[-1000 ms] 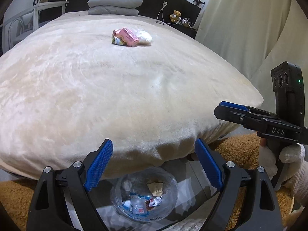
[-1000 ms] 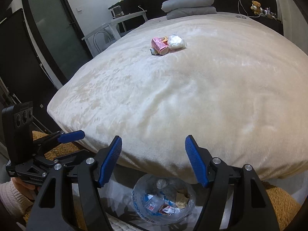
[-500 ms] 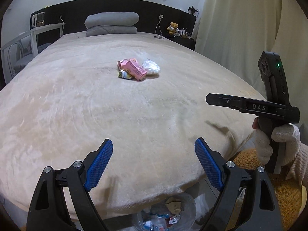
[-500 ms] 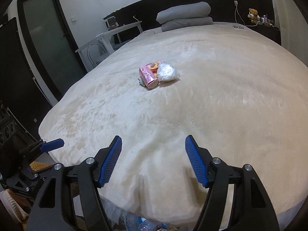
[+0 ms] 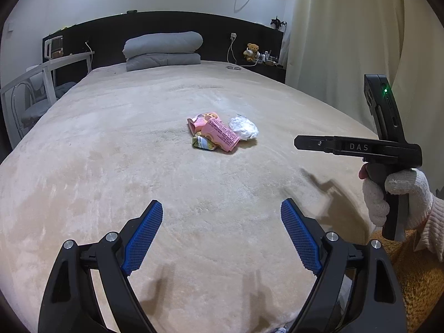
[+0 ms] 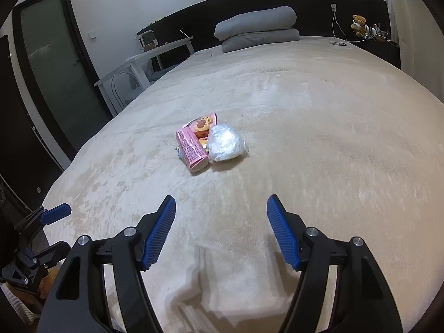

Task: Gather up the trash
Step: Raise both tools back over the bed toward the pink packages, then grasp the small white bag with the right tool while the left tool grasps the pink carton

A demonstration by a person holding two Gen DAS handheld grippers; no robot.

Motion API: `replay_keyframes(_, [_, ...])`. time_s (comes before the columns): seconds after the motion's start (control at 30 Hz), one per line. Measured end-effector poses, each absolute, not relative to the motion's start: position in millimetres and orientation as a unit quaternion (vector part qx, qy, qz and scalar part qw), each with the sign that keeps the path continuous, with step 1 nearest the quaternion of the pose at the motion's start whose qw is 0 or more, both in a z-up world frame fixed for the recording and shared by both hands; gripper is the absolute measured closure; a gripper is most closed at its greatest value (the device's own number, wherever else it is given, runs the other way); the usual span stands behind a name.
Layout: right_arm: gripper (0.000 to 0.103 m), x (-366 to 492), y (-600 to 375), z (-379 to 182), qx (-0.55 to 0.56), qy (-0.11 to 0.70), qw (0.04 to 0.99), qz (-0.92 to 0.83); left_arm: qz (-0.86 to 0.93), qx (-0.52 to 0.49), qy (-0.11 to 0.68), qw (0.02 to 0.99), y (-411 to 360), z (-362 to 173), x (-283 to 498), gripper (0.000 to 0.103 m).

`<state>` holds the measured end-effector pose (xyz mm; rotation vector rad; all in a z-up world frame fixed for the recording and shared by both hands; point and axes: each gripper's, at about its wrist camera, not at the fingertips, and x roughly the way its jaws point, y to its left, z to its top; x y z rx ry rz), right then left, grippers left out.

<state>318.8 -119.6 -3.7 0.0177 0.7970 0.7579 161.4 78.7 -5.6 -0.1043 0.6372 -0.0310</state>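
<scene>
A small heap of trash lies mid-bed: a pink carton (image 5: 220,134) (image 6: 191,148), a crumpled white plastic bag (image 5: 243,127) (image 6: 225,143), a pink snack wrapper (image 5: 202,118) (image 6: 202,123) and a yellow-green wrapper (image 5: 204,143). My left gripper (image 5: 222,234) hovers open over the near part of the blanket, nothing between its blue pads. My right gripper (image 6: 221,230) is also open and empty, short of the heap. In the left wrist view the right gripper (image 5: 298,142) shows side-on, held by a gloved hand (image 5: 388,197).
The beige blanket (image 5: 138,166) covers the whole bed. A folded grey duvet (image 5: 162,50) lies at the black headboard. A white table and chair (image 6: 133,75) stand left of the bed, a dark door (image 6: 52,63) beyond. A curtain (image 5: 347,41) hangs right. Orange rug (image 5: 416,277) at lower right.
Both grippers have risen from the floor edge and moved forward over the bed. The clear trash bag below has dropped out of view. The heap looms larger and nearer.
</scene>
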Motion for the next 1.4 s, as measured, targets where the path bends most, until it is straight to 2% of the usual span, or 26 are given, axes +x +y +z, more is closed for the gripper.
replay_keyframes(0.23, [0.034, 357, -106, -11, 0.053, 0.402, 0.846, 0.347, -0.01, -0.049, 0.306, 0.951, 96, -4, 177, 0.018])
replay_keyframes(0.3, [0.03, 364, -100, -12, 0.065, 0.407, 0.843, 0.346, -0.007, -0.046, 0.305, 0.951, 101, -4, 181, 0.018])
replay_keyframes(0.37, [0.02, 369, -96, -12, 0.075, 0.406, 0.844, 0.342, -0.005, -0.049, 0.305, 0.951, 107, -4, 186, 0.018])
replay_keyframes(0.87, [0.019, 416, -57, -38, 0.118, 0.442, 0.827, 0.327, -0.006, -0.04, 0.316, 0.948, 125, -15, 211, 0.018])
replay_keyframes(0.9, [0.02, 417, -56, -38, 0.116, 0.442, 0.827, 0.327, -0.007, -0.039, 0.317, 0.948, 124, -16, 212, 0.018])
replay_keyframes(1.1, [0.047, 420, -46, -42, 0.091, 0.448, 0.829, 0.322, -0.014, -0.03, 0.322, 0.946, 122, -20, 219, 0.018])
replay_keyframes(1.4, [0.051, 412, -58, -32, 0.111, 0.442, 0.824, 0.338, -0.029, -0.024, 0.311, 0.95, 111, -20, 226, 0.018])
